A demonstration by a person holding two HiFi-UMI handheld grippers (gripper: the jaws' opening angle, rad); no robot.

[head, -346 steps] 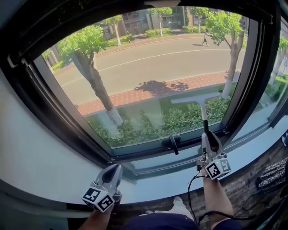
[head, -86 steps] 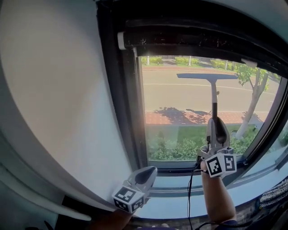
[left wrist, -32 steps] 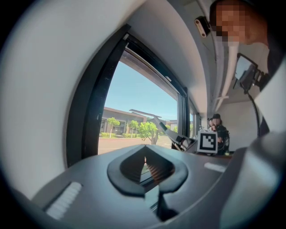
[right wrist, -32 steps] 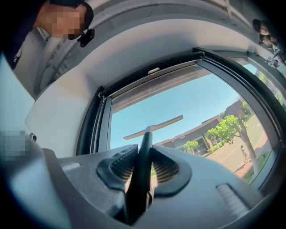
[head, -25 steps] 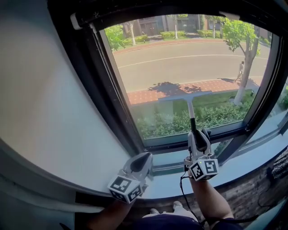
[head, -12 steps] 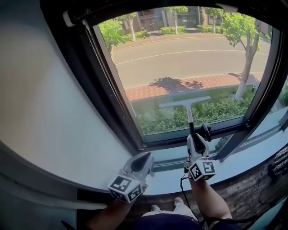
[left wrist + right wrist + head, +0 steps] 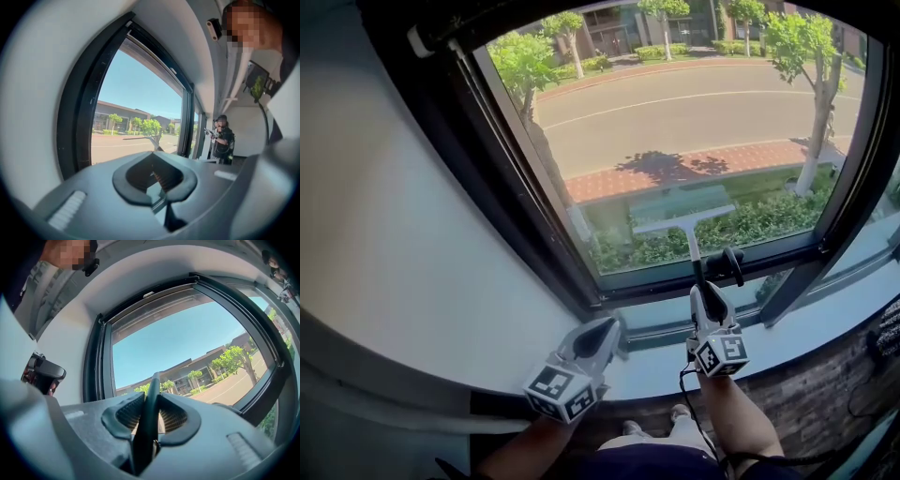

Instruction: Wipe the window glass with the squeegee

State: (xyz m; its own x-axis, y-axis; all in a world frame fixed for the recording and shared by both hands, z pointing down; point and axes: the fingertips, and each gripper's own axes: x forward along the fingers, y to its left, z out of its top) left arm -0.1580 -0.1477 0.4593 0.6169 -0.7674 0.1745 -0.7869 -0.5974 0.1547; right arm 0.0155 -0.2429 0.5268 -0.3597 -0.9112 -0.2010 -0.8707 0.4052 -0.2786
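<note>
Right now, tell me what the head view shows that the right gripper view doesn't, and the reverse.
Only the head view: the squeegee with its blade low on the pane, the window handle, the left gripper near the sill, and the road. Only the right gripper view: the right gripper shut on the squeegee's dark handle, and open sky above the buildings. Both: the dark window frame, the squeegee and trees outside.

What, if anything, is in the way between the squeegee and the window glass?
Nothing visible is. The right gripper is shut on the squeegee, and its blade looks to lie right on the window glass, low down. Only the black window handle sits close, just right of the shaft at the bottom frame.
</note>
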